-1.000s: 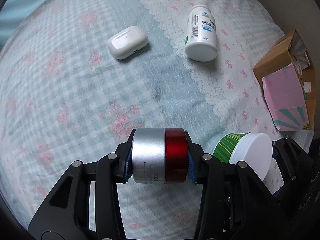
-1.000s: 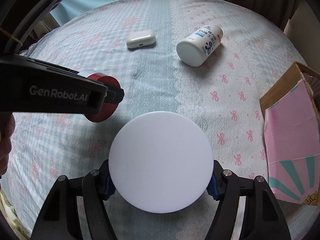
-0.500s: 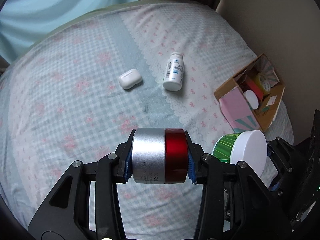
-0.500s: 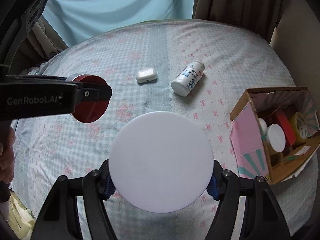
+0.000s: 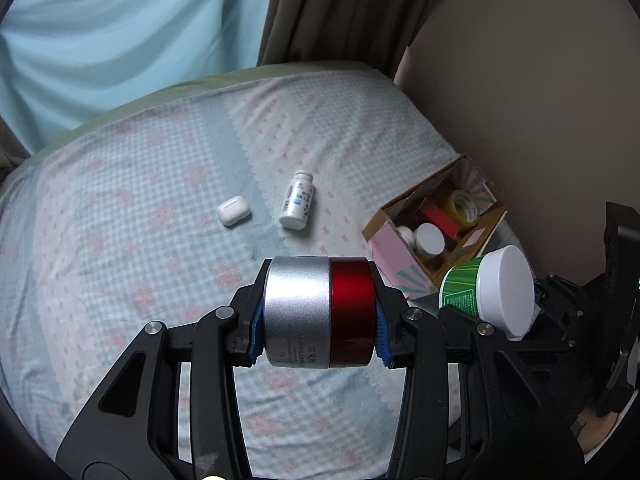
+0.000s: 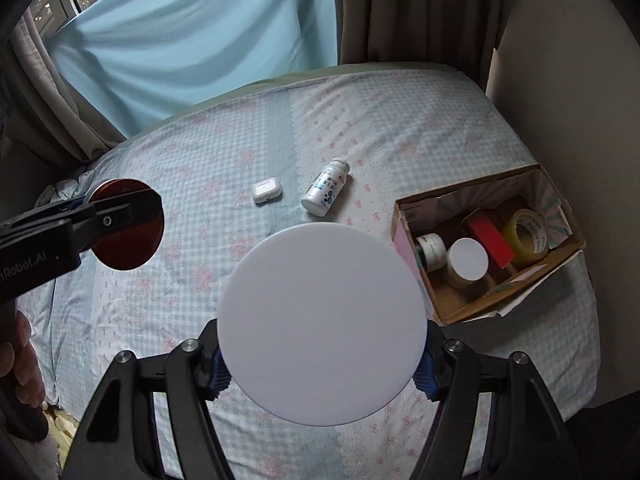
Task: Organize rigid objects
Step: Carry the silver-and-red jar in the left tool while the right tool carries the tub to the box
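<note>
My left gripper [image 5: 318,314] is shut on a silver and red round tin [image 5: 318,312], held high above the bed; the tin's red end also shows in the right wrist view [image 6: 128,224]. My right gripper [image 6: 322,354] is shut on a green tub with a white lid [image 6: 322,324], which also shows in the left wrist view [image 5: 486,290]. A white earbuds case [image 5: 234,210] [image 6: 267,190] and a white pill bottle [image 5: 297,205] [image 6: 326,194] lie on the bed. An open cardboard box [image 6: 460,312] [image 5: 384,222] sits at the bed's right edge.
The box holds white-lidded jars [image 6: 466,258], a red box [image 6: 490,240] and a roll of yellow tape [image 6: 528,232]. The checked bedspread [image 6: 200,280] covers the bed. A blue curtain [image 6: 200,40] hangs behind, a wall [image 5: 540,80] stands at right.
Both grippers have risen well above the bed with their loads. The bed items look smaller and the open box with its contents has come fully into view.
</note>
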Demonstrator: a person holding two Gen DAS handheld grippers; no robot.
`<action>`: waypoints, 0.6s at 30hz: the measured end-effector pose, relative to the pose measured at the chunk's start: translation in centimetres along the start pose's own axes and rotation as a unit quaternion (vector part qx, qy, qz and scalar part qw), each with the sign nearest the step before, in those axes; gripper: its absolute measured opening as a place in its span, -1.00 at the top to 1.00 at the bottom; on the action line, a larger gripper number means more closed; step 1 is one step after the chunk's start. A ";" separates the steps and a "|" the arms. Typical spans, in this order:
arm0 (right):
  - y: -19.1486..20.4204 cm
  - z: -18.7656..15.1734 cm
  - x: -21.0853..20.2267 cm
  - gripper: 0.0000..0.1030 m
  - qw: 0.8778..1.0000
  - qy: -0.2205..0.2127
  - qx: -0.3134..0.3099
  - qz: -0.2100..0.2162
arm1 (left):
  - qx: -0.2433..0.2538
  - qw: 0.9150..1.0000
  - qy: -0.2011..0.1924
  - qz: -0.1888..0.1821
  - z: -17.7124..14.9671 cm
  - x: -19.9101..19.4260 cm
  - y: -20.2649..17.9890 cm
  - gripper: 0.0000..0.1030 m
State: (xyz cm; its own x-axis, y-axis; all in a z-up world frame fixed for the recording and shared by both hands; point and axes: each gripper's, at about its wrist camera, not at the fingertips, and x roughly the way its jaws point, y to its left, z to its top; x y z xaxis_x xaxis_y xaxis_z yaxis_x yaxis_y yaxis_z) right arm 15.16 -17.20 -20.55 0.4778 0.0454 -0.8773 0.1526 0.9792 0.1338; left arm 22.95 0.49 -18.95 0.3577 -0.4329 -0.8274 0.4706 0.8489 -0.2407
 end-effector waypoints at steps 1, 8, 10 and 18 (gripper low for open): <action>-0.9 0.2 -0.6 -0.28 1.000 -0.003 0.006 -0.002 | 0.002 1.000 -0.002 -0.001 0.2 -0.2 -0.7 0.26; -7.6 1.6 -3.3 -0.28 1.000 -0.012 0.018 -0.017 | 0.001 1.000 -0.011 -0.009 1.2 0.1 -5.7 0.26; -9.9 2.2 -3.7 -0.28 1.000 -0.010 0.015 -0.022 | -0.006 1.000 -0.010 -0.009 1.2 0.6 -7.2 0.26; -19.3 5.7 -3.3 -0.28 1.000 0.010 0.014 -0.018 | -0.048 0.999 0.005 -0.010 1.8 4.8 -13.5 0.26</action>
State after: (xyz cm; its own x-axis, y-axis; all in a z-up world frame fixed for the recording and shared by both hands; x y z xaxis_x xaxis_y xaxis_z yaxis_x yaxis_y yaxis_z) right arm 15.57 -37.37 -17.64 0.4541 0.0145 -0.8909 0.1939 0.9743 0.1147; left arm 19.77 -13.57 -18.72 0.3410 -0.4485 -0.8262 0.3982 0.8650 -0.3052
